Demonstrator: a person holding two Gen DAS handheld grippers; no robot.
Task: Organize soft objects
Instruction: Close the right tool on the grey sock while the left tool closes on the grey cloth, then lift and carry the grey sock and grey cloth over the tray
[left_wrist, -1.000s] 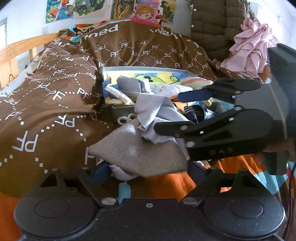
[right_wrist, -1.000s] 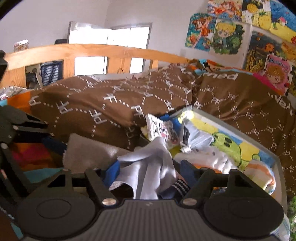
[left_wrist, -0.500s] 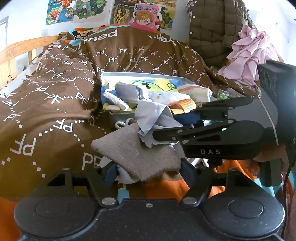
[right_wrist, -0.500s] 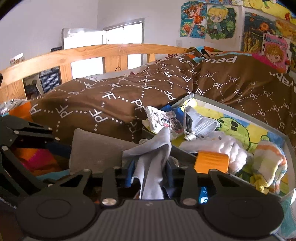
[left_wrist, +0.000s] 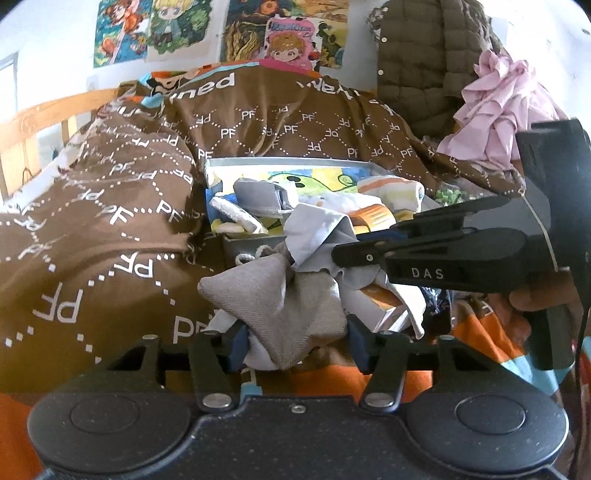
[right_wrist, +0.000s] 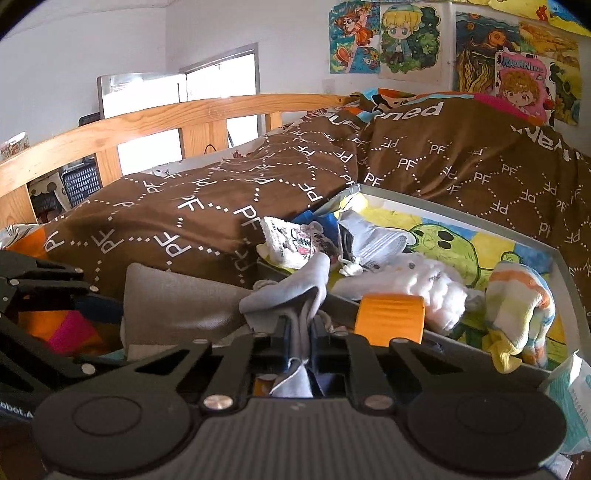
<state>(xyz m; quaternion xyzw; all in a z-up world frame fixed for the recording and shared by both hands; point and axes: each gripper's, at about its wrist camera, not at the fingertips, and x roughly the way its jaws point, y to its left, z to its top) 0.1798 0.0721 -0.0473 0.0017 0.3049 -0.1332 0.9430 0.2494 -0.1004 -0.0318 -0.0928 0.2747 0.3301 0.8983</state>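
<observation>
Beige drawstring pouch (left_wrist: 284, 306) sat between our left gripper (left_wrist: 295, 341) fingers, which had narrowed onto it just short of the grey cartoon-lined box (left_wrist: 258, 162). To its right, our right gripper (right_wrist: 299, 332), open a second ago, had clamped the light-grey cloth (right_wrist: 295, 291), so both pieces were secured for sorting, both tools held level.

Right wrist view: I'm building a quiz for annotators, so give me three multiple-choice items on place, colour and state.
1. Where is the orange block?
A. at the tray's near rim
B. on the headboard
C. on the wall

2. What colour is the pouch between the left gripper's fingers?
A. pink
B. grey-beige
C. green

3. The right gripper is:
A. wide open
B. shut on the pale grey cloth
C. out of view

Answers: 1 A, it sits against the tray edge; 2 B, its fabric shows grey-beige; 3 B, the fingers pinch the cloth.
</observation>
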